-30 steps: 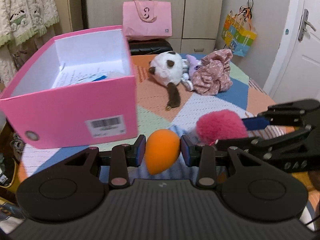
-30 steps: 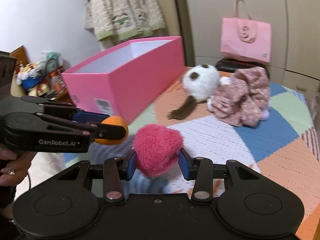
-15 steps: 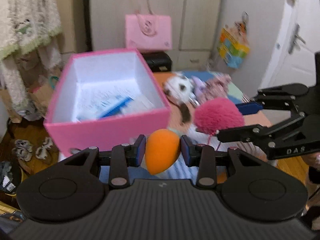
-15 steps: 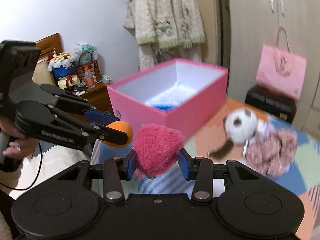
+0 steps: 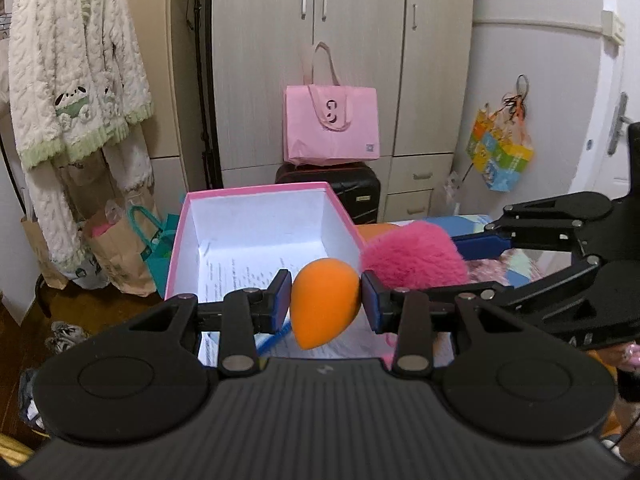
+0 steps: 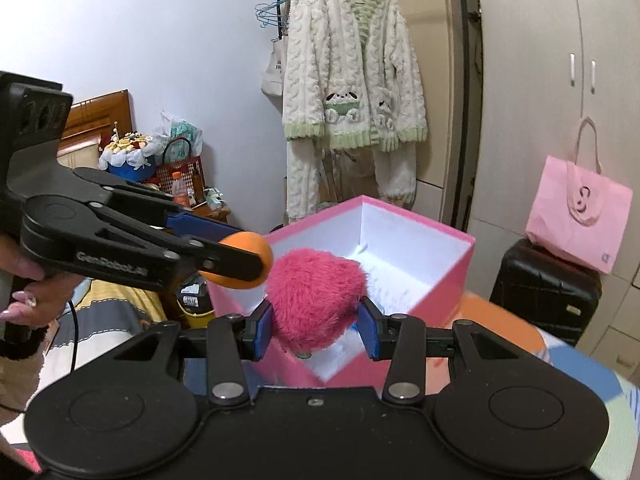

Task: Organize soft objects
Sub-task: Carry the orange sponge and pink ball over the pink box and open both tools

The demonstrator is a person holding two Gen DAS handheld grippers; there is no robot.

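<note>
Now each hand-held gripper pinches something soft: left (image 5: pixel 326 306) a smooth egg-shaped sponge (image 5: pixel 323 304), right (image 6: pixel 316 326) a shaggy pompom (image 6: pixel 316 300).

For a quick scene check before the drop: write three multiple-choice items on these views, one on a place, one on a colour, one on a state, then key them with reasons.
1. Where does the pink shopping bag sit?
A. on the black suitcase
B. inside the pink box
C. on the clothes hanger

2. What colour is the egg-shaped sponge in the left gripper?
A. green
B. orange
C. white

3. What state is the right gripper in?
A. wide open and bare
B. out of view
C. shut on the fluffy pink heart

Key: 1 A, the bag rests on the suitcase top; 2 B, it shows orange in both views; 3 C, both pads press into the fur.
</note>
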